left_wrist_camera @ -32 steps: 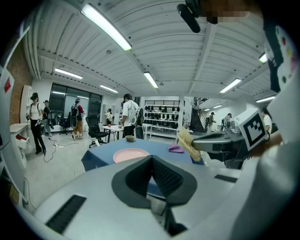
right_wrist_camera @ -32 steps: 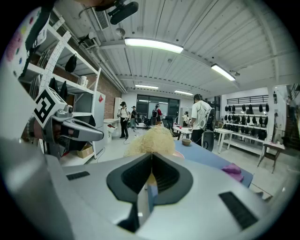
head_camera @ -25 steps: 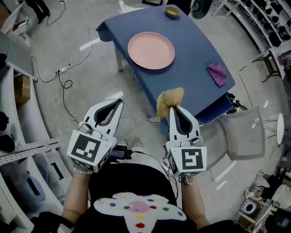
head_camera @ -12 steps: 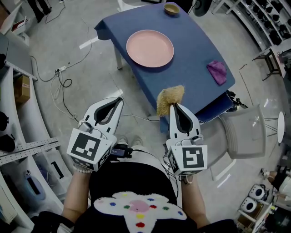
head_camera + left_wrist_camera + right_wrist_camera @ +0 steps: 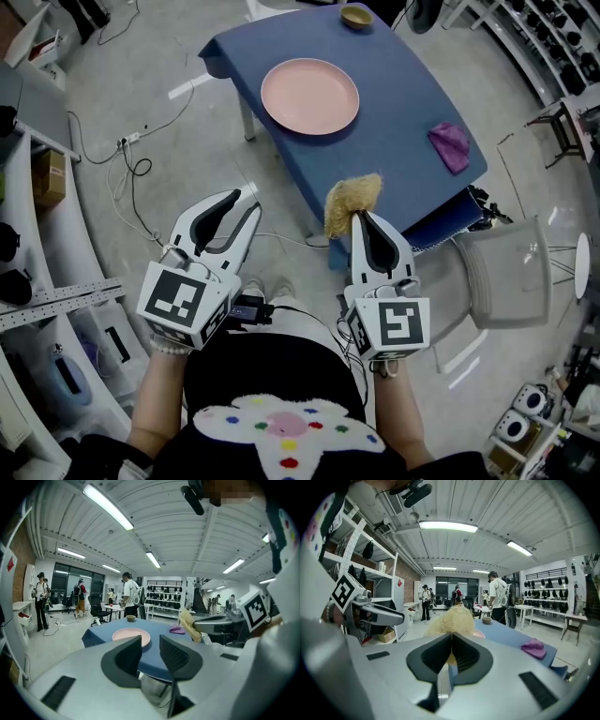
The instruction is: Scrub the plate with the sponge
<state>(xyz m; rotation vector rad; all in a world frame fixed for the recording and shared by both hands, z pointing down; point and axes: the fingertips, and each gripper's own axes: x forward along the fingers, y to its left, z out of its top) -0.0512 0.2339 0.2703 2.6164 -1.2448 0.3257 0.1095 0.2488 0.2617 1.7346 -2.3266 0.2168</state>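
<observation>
Left jaws: just opened on the left gripper (image 5: 242, 202); a clear gap is seen between the pads, with nothing in it.
Right jaws: closed on the sponge (image 5: 352, 201) by the right gripper (image 5: 360, 218).
Sponge: held up near the table's near edge.
Plate (image 5: 309, 96): laid on the blue table (image 5: 403, 94), well apart from the sponge.
Cloth (image 5: 449, 146): laid near the table's right edge.

Both grippers held out before the torso, side by side, well apart, pointing forward and slightly down. Left gripper (image 5: 242, 202): jaws have just been opening, now apart, nothing between them. Right gripper (image 5: 357, 218): jaws pressed together on the sponge (image 5: 352, 200).
</observation>
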